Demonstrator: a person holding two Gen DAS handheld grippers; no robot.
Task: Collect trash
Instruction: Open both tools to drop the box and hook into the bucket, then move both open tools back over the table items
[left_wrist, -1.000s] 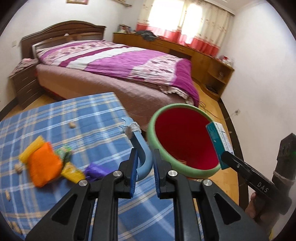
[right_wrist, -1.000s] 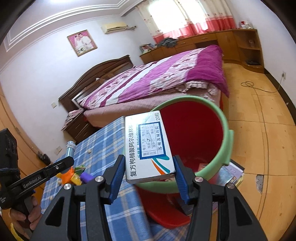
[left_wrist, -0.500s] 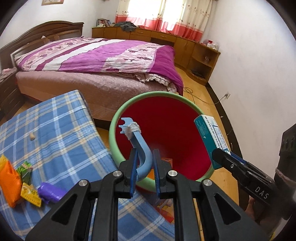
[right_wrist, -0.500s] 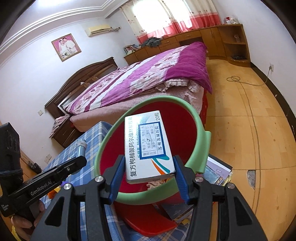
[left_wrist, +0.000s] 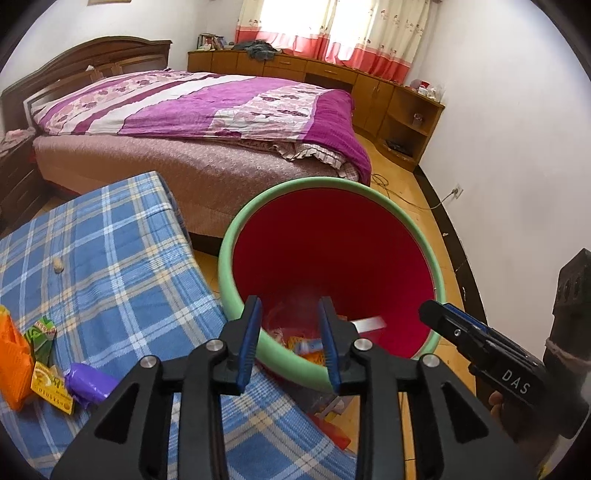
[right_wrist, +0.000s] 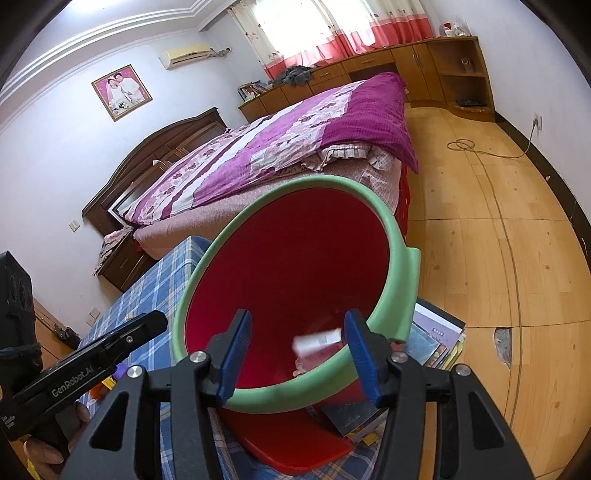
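Hovering over the near rim of the red bin (left_wrist: 332, 254), the left gripper (left_wrist: 290, 345) has just been opening, jaws parted and empty. The right gripper (right_wrist: 297, 354) stands apart too, empty; a blurred white box (right_wrist: 317, 341) is inside the bin. Wrappers (left_wrist: 44, 365) lie left on the checked cloth (left_wrist: 110, 266).

You get bright daylight from the far curtained window (left_wrist: 332, 29), blown out to glare. Fisheye bending curves the edges, corners go black, and the falling box (right_wrist: 317, 341) is motion-blurred.
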